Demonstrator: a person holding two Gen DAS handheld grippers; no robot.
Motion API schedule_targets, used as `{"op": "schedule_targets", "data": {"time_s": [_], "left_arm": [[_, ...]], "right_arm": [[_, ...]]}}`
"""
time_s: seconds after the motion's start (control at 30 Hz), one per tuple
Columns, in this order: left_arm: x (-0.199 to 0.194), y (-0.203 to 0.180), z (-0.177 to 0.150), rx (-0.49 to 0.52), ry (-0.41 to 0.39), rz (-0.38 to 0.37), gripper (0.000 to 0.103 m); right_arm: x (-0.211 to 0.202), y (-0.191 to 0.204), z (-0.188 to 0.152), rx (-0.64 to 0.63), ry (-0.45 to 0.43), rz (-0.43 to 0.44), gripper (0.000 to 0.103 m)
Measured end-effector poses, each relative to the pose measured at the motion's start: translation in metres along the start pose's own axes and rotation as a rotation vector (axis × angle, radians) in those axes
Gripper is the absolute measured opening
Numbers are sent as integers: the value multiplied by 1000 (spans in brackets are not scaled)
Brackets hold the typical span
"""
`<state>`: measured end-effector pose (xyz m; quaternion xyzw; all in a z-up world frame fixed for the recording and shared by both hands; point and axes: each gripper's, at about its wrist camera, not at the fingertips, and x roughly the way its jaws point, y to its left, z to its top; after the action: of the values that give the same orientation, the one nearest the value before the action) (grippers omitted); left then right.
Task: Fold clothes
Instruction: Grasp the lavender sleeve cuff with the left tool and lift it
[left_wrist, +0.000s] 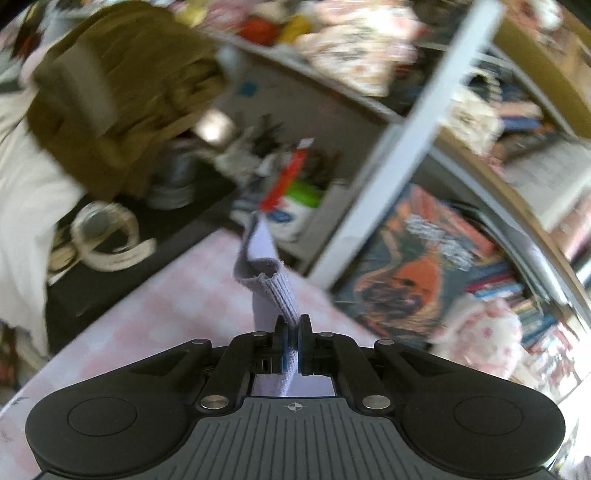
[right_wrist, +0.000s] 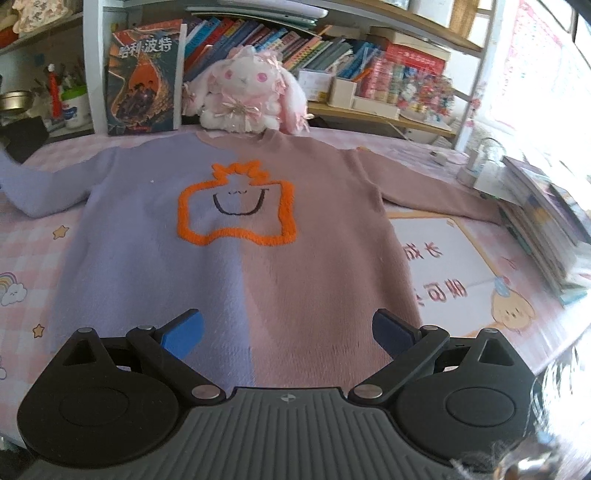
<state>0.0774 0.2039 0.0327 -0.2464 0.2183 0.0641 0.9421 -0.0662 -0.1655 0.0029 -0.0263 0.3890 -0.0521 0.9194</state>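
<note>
Left wrist view: the left gripper (left_wrist: 293, 325) has its jaws pressed together on the ribbed lilac cuff (left_wrist: 267, 282) of a sleeve, which stands up out of the jaws and folds over above the pink checked tablecloth (left_wrist: 177, 306). The picture is badly blurred, so the clutter behind is hard to read; a white shelf post (left_wrist: 399, 155) and a book with an orange cover (left_wrist: 417, 258) can be made out, and what may be a brown garment (left_wrist: 122, 92) at upper left.

Right wrist view: the right gripper (right_wrist: 288, 334) hangs with its jaws spread wide and nothing between them, over the lower hem of a sweater (right_wrist: 236, 236). The sweater lies flat, front up, on the tablecloth, lilac on one half and dusty pink on the other, with an orange outlined face on the chest. A plush rabbit (right_wrist: 245, 96) sits just behind the collar, against the bookshelf (right_wrist: 332, 55).
</note>
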Motion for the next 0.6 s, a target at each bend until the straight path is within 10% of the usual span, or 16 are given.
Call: {"op": "schedule_targets", "data": {"time_s": [0.6], "left_arm": [[14,-214,-66,260,1,-15,3]], "right_arm": [[46,-105,21,-167,-3,304,99]]}}
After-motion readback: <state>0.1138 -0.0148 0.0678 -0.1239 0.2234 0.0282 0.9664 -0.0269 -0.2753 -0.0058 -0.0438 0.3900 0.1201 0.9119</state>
